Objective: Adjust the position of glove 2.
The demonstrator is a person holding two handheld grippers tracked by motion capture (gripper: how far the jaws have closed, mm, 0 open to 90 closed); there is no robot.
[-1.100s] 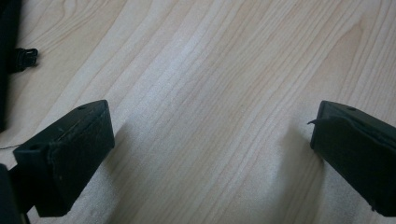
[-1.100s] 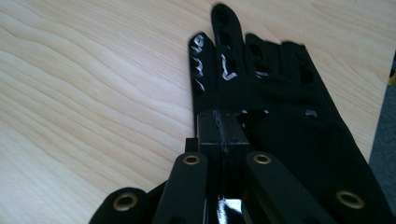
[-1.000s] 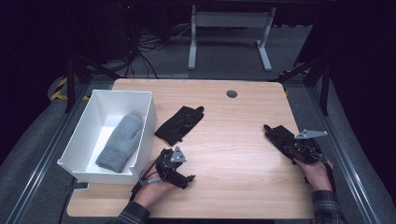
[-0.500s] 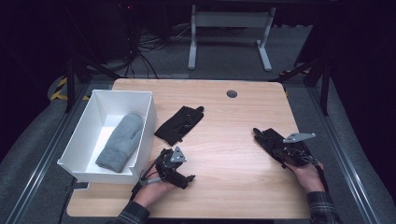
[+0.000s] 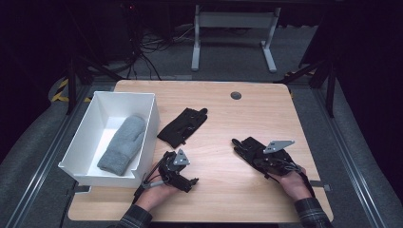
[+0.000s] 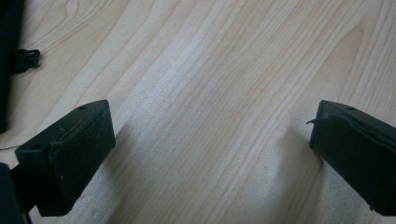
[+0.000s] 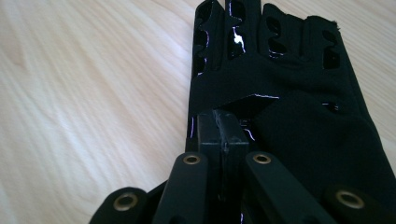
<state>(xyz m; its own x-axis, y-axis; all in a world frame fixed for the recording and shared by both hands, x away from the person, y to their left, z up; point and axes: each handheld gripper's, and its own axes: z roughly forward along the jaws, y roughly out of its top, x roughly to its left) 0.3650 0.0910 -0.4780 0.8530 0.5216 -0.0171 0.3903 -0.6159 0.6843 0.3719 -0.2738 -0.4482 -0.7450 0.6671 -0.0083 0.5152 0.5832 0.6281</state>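
My right gripper [image 5: 259,154] is shut on the cuff edge of a black fingerless glove [image 5: 246,146], which lies flat on the wooden table [image 5: 223,118] right of centre. In the right gripper view the closed jaws [image 7: 223,128] pinch the glove [image 7: 289,79], whose finger stubs point away from me. A second black glove [image 5: 183,126] lies near the table's middle, beside the bin. My left gripper [image 5: 180,172] rests low on the table near the front edge. Its jaws [image 6: 212,140] stand open over bare wood, and that second glove's edge [image 6: 7,56] shows at the far left.
A white bin [image 5: 83,137] stands at the table's left side with a grey mitten [image 5: 122,145] inside. A round cable hole [image 5: 235,95] sits near the far edge. Dark floor, rails and cables surround the table.
My right gripper has slid leftward toward the table's middle, dragging the black glove with it. The left gripper, the other glove and the bin have stayed put.
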